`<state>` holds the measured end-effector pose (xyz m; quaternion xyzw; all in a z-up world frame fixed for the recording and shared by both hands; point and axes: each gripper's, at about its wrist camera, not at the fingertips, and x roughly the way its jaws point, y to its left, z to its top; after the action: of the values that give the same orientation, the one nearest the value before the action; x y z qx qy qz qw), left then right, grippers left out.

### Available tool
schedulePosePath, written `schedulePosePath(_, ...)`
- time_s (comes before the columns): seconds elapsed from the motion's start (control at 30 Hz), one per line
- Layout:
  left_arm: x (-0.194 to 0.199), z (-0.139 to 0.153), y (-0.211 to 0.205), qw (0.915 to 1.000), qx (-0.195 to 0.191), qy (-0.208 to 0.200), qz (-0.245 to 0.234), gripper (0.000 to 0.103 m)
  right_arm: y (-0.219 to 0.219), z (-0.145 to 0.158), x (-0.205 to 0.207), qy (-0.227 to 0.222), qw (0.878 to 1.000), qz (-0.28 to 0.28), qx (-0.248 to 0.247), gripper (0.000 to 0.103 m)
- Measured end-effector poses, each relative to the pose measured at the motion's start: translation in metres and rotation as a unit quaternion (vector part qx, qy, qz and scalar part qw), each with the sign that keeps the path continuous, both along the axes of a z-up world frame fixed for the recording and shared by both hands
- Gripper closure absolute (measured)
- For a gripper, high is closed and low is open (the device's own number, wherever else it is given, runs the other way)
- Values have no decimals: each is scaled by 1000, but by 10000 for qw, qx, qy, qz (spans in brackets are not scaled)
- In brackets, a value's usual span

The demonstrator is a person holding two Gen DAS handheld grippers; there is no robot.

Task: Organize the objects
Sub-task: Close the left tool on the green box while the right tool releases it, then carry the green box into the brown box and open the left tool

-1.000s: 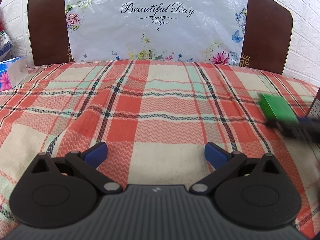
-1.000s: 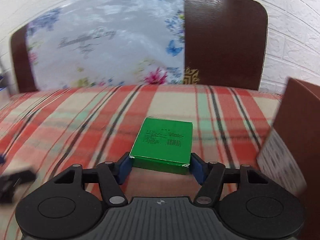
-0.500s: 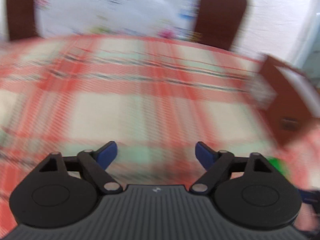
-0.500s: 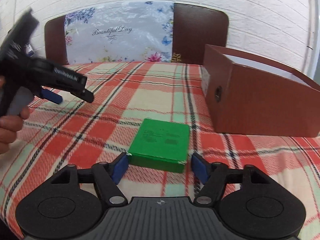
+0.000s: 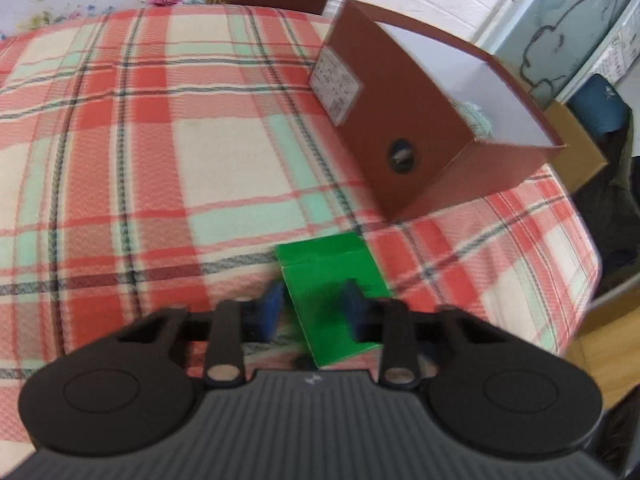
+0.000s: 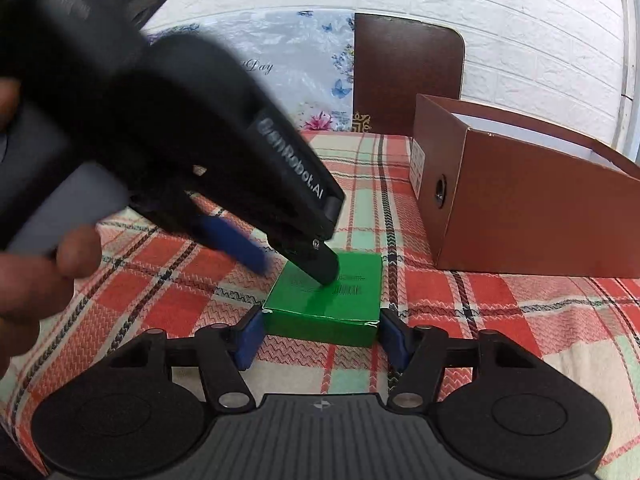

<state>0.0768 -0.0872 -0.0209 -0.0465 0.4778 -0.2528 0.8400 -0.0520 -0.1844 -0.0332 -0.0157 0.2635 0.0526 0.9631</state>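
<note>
Bracketing a green box [image 6: 326, 300]: right gripper [image 6: 320, 338], fingers [image 6: 249, 338] set wide, one blue pad at each near corner of the box, touching or just beside it; whether they press cannot be told.

Left gripper [image 5: 314, 306]: comes in over the same box from the left. In the right wrist view one black finger tip rests on or just above the printed top face, while the blue-padded finger stands off the box's left side. In the left wrist view, which is blurred, the fingers stand at a middling gap astride the box's left edge, one over the top, one beside it. No firm grip is visible.

Green box: flat, lying on the plaid cloth [image 6: 500, 312], barcode face up, near the front edge.

Brown box [image 6: 520, 208]: open-topped, white inside, standing on the cloth behind and to the right of the green box, apart from it. Label on its short end, round hole in the side facing the grippers.

Surroundings: chair back [image 6: 408, 80] with a flowered plastic sheet [image 6: 304, 76] beyond the cloth; white brick wall.

Step in hand, by judgement: securing the green box, both grippers converging on it, probably for stowing in the brown box.

Next move calls for: one gripper to take a definite hold across the box's width, the other to clear off, then a lift high enough to pass the brown box's wall.
</note>
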Motion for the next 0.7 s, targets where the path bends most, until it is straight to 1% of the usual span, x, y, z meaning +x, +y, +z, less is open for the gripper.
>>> schedulePosePath(0.07, -3, 17, -3, 9998, -68, -161, -68, 69, -3, 10, -7, -396, 9992, -75, -87, 44)
schedulePosePath(0.17, -9, 55, -11, 9970, -269, -661, -285, 70, -10, 30, -15, -1133, 9928, -254, -304, 44)
schedulePosePath(0.23, -7, 78, -22, 9938, -352, -967, -425, 70, -20, 42, -12, -1498, 9872, -420, -358, 44)
schedulePosePath(0.3, -1, 96, -37, 9899, -390, -1237, -565, 70, -30, 52, -3, -1751, 9817, -595, -454, 44)
schedulePosePath(0.37, 10, 107, -57, 9872, -368, -1393, -690, 70, -44, 58, 11, -1862, 9781, -776, -503, 44)
schedulePosePath(0.47, 28, 112, -92, 9839, -276, -1543, -855, 70, -68, 61, 34, -1876, 9756, -1035, -475, 44)
schedulePosePath(0.57, 47, 107, -122, 9824, -141, -1605, -942, 70, -90, 59, 59, -1769, 9761, -1188, -437, 44)
schedulePosePath(0.7, 65, 100, -143, 9821, -37, -1622, -957, 70, -105, 53, 86, -1631, 9767, -1300, -499, 43)
